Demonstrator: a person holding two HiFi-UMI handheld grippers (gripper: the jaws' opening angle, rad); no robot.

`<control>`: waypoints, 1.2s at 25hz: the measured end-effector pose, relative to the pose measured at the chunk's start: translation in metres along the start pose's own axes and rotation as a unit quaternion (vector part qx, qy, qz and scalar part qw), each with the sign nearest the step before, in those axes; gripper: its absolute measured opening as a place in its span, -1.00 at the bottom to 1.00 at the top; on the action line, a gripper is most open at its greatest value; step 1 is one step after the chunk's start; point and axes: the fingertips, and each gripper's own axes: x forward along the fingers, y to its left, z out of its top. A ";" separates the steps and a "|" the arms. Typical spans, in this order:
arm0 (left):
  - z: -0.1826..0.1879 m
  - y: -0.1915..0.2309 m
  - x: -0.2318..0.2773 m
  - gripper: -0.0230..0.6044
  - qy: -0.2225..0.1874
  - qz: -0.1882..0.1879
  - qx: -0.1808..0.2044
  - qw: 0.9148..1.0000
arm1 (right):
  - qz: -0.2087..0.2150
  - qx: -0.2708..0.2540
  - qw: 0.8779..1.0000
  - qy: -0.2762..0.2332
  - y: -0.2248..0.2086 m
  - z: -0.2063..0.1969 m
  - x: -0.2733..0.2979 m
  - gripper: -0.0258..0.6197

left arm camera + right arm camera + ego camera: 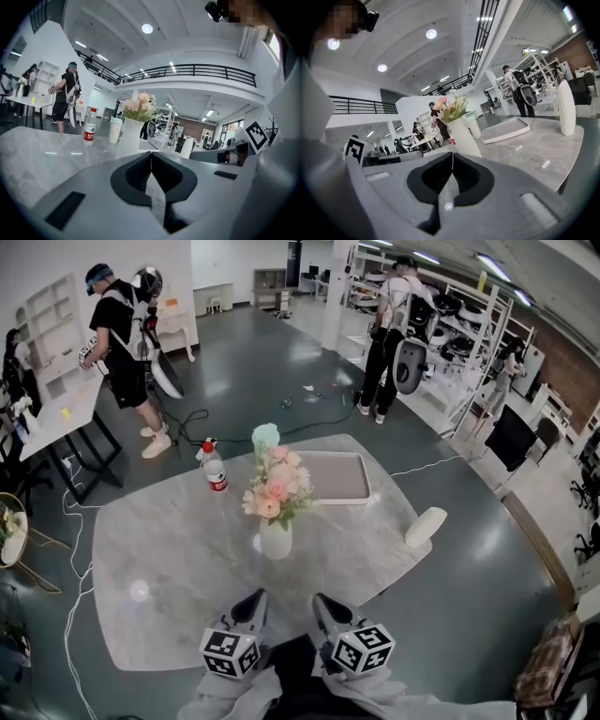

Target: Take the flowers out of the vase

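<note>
Marble table (169,549), head view. White vase (276,540) stands upright near table centre, flowers (277,488) in it: pink and cream heads, green leaves, none taken out. Left gripper (257,598) at 7 o'clock of the vase, right gripper (322,600) at 5 o'clock, both over the near edge of the table, tips pointed toward the vase, apart from it and from each other. Left gripper view: jaws pressed together along one line, nothing between them, vase and flowers ahead just left of the jaw line. Right gripper view: jaws likewise closed and empty, vase ahead. Other items by the vase: water bottle (215,470) with red label at 11 o'clock, upright; pale green cup (265,439) at 12 o'clock, behind the flowers; flat grey tray (335,476) at 1 o'clock; white oblong object (426,526) at 3 o'clock on the table's edge. Beyond the table, a person in black (127,343) at 10 o'clock beside a white desk, another person (386,343) at 1 o'clock near white shelving. Cables on the grey floor.
</note>
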 end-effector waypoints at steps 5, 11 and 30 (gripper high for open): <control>0.024 0.012 0.020 -0.92 -0.015 0.016 0.005 1.000 | 0.006 -0.023 1.000 0.001 -0.017 0.024 0.015 -0.91; 0.044 0.032 0.043 -0.92 -0.021 0.033 0.008 0.999 | 0.011 -0.029 0.999 -0.013 -0.034 0.055 0.040 -0.91; 0.086 0.090 0.086 -0.92 -0.034 0.086 0.003 0.996 | 0.108 -0.084 0.990 0.014 -0.026 0.099 0.121 0.39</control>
